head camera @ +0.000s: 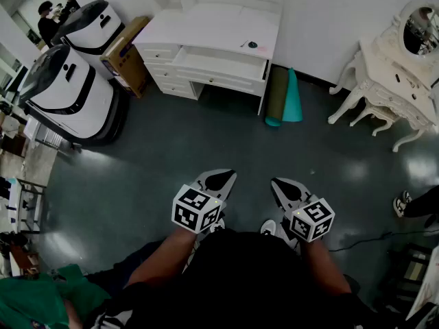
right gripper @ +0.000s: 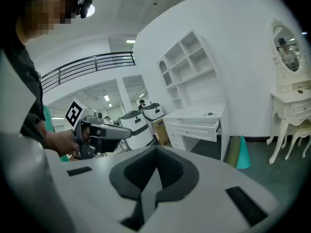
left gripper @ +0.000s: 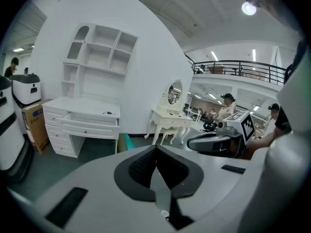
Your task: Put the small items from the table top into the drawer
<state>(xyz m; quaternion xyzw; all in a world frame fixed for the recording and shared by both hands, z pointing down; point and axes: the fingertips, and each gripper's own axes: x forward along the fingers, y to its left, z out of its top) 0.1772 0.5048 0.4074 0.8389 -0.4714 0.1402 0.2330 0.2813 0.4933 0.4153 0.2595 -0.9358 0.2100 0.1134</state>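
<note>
A white desk (head camera: pixel 206 26) stands far ahead across the dark floor, with its top drawer (head camera: pixel 219 64) pulled open. On the desk top near its right end lies a small dark item (head camera: pixel 252 45) beside a thin stick-like one. Both grippers are held low in front of me, well short of the desk. My left gripper (head camera: pixel 221 179) is shut with nothing between its pads, and so is my right gripper (head camera: pixel 280 184). The left gripper view shows its jaws (left gripper: pixel 156 152) closed, with the desk (left gripper: pixel 82 115) at the left. In the right gripper view the desk (right gripper: pixel 199 118) lies beyond closed jaws (right gripper: pixel 156 152).
Two white-and-black machines (head camera: pixel 68 94) and a cardboard box (head camera: pixel 127 53) stand left of the desk. Rolled green and teal mats (head camera: pixel 285 98) lean at its right side. A white dressing table with a mirror (head camera: pixel 398 67) stands at the right. People stand in the far left corner.
</note>
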